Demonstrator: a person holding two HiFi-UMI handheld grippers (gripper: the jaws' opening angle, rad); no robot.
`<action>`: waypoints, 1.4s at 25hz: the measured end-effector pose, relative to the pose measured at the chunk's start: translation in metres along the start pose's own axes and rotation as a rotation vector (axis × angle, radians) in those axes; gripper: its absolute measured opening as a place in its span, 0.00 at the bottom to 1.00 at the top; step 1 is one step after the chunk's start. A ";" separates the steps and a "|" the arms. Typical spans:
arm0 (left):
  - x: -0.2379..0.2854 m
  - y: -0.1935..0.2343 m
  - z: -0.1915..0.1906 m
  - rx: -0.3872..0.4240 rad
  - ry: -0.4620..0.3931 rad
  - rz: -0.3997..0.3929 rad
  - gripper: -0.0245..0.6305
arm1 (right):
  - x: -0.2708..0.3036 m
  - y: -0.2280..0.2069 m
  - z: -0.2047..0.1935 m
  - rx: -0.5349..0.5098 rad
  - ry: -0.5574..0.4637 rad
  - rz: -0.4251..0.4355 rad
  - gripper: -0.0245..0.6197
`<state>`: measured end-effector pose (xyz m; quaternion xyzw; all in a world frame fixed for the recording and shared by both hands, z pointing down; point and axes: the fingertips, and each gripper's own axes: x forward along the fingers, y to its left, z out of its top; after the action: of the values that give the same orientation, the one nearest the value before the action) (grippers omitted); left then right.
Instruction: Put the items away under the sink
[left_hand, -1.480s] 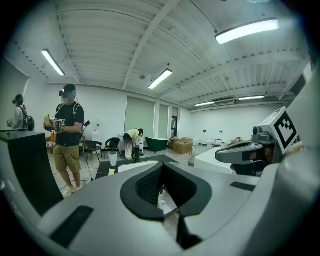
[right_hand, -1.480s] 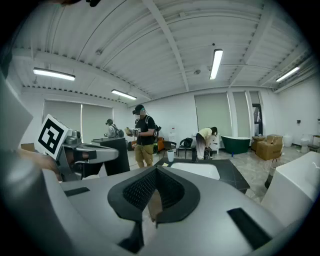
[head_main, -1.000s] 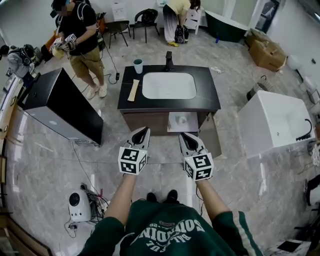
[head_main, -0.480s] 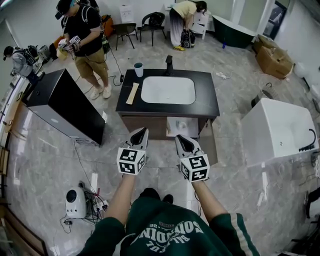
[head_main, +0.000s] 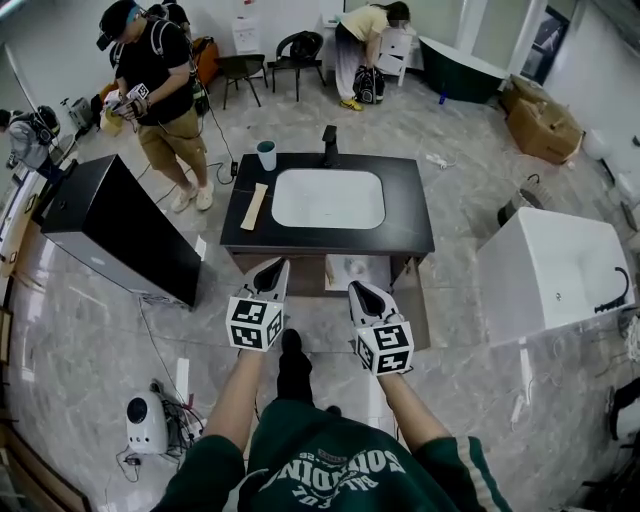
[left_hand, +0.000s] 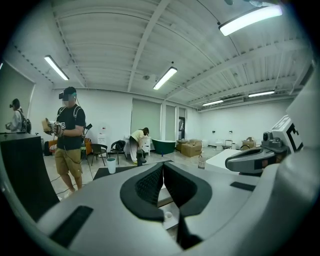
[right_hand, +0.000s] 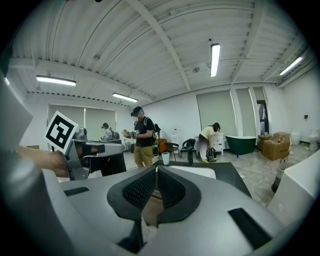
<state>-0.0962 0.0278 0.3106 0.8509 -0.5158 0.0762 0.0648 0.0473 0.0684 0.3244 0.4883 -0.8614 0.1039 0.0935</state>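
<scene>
Head view, nearest first: my own body is cut off by the bottom edge, and only my green sweatshirt (head_main: 330, 465) and two forearms show. My two tongs sit side by side above the marble floor (head_main: 90, 320). The left gripper (head_main: 277, 263) and the right gripper (head_main: 354, 288) each have their jaws pressed together with nothing between them, and each gripper's own view shows the pads meeting at the tips.

Just past the tips stands the one vanity (head_main: 410, 215). Its under-sink cupboard (head_main: 382, 276) is open, with one door (head_main: 413, 300) swung out at the right. Inside is one pale round thing (head_main: 356, 268) that I cannot identify, and the counter's overhang hides the rest of that space.

The things to stow are on the black top, left of the one white basin (head_main: 328, 198). One wooden strip (head_main: 254, 206) lies flat, and one cup (head_main: 266, 155) stands upright at the back corner, apart from it. One black faucet (head_main: 329, 146) stands behind the basin.

Farther off are three people. One in black (head_main: 150, 70) stands, one is bent over (head_main: 365, 25), and one is cut off at the left edge (head_main: 25, 130).
</scene>
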 end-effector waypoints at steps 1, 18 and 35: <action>0.010 0.006 0.001 -0.001 -0.001 -0.006 0.05 | 0.009 -0.004 0.002 0.001 0.000 -0.006 0.10; 0.195 0.189 0.020 -0.020 0.033 -0.099 0.05 | 0.277 -0.040 0.072 0.023 0.029 -0.044 0.10; 0.254 0.280 0.018 -0.061 0.030 -0.079 0.05 | 0.387 -0.047 0.098 0.003 0.028 -0.037 0.10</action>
<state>-0.2273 -0.3246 0.3513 0.8671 -0.4827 0.0704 0.1013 -0.1141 -0.3000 0.3358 0.5029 -0.8507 0.1100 0.1068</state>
